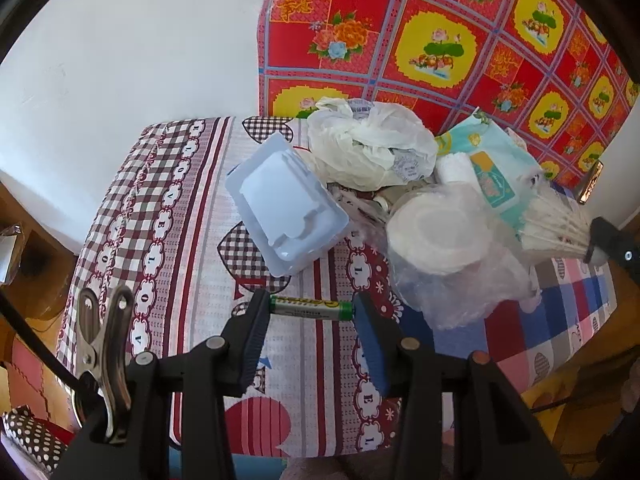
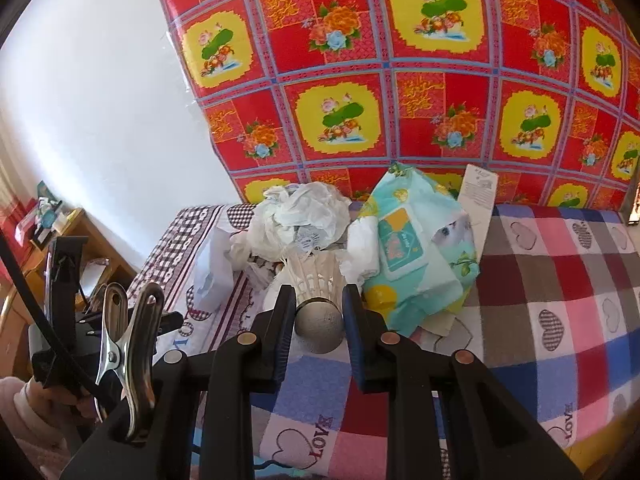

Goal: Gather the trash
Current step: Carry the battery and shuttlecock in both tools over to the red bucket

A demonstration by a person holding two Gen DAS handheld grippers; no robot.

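Right now both claws are loaded: the left gripper (image 1: pixel 311 308) is clenched end to end on a green battery (image 1: pixel 311 307), one pad on each cap, and the right gripper (image 2: pixel 319 312) is clenched on the rounded cork of a white shuttlecock (image 2: pixel 316 280), feathers pointing away toward the far pile. Both loads appear to hang clear of the patterned tablecloth (image 1: pixel 192 216), the battery over its near edge and the shuttlecock over the middle, near the teal wipes pack (image 2: pixel 412 256). No bin shows in either view, so where they go is unknown

To carry well, I'd keep the left squeeze steady and the battery level; an end-on pinch gives little contact, so a twist or knock could make it pop out. The cork is round and can roll between the pads, so the right hand should not tilt sharply. Lift away from the far heap, where the crumpled white bag (image 1: pixel 372 148), clear blister tray (image 1: pixel 286 204) and bagged lids (image 1: pixel 440 236) lie, so the feathers don't snag on loose film
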